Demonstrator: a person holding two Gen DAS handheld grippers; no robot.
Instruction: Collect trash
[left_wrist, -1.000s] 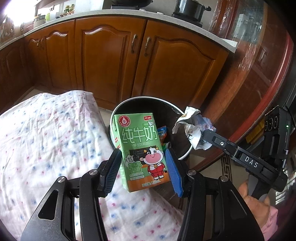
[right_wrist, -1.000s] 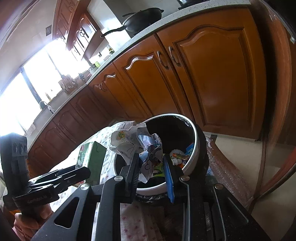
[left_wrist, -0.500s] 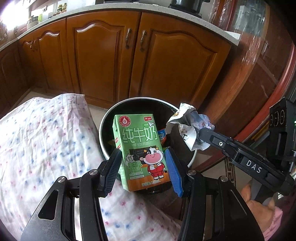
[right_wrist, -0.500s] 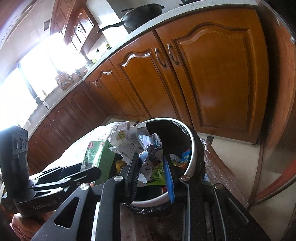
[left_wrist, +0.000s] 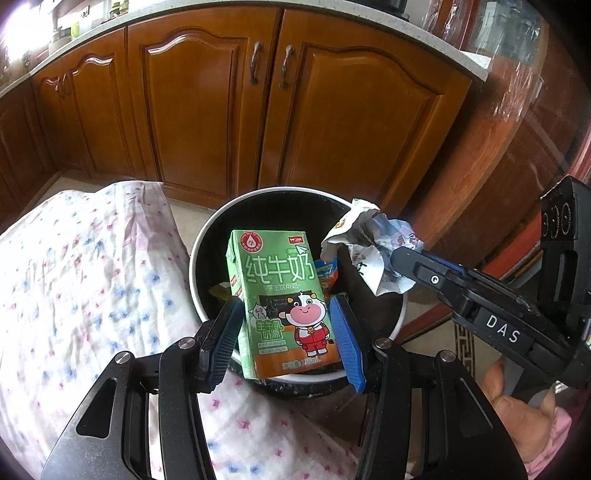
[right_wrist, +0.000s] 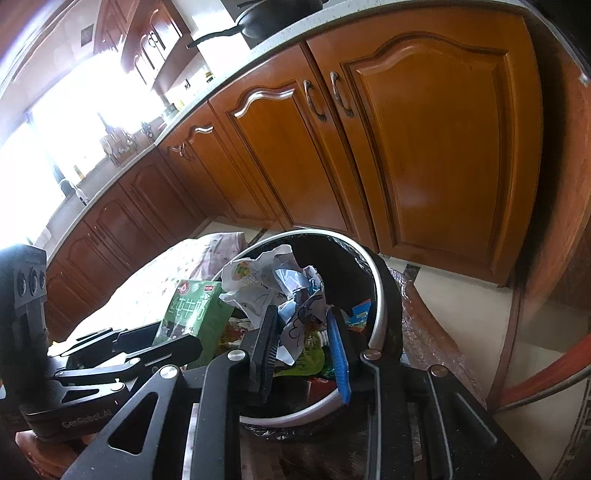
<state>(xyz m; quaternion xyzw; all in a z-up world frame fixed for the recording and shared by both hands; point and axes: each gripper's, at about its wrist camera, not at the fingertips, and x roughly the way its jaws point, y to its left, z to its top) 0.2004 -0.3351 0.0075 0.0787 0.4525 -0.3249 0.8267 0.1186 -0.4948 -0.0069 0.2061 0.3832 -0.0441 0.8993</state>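
Left hand-held gripper clamping milk carton, above bin

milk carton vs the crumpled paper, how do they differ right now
The milk carton is a green box that keeps its shape, printed with a cartoon cow; the crumpled paper is a shapeless, mostly white wad. The carton stands upright in the left gripper; the paper is pinched in the right gripper. Both are clamped and held over the open bin, which already holds other wrappers.
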